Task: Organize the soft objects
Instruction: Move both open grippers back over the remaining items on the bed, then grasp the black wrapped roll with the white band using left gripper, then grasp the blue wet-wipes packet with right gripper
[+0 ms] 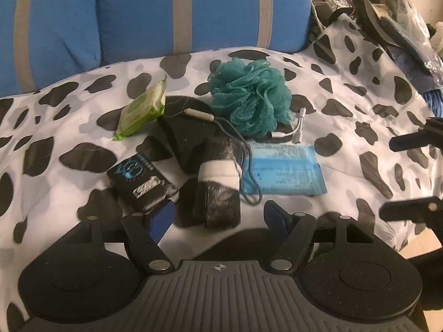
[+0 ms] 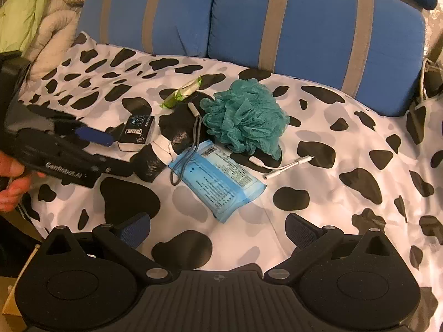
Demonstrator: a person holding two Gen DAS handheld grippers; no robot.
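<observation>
Hovering with fingers wide and empty, the left gripper (image 1: 218, 215) lines up over the black sock (image 1: 216, 188), while the right gripper (image 2: 218, 229) waits wide and empty too

The cow-spotted sheet (image 2: 318, 188) is smooth matt cloth. The teal bath pouf (image 1: 250, 98) at twelve o'clock is rough netted mesh; the blue wipes pack (image 1: 285, 168) is glossy plastic film.
</observation>
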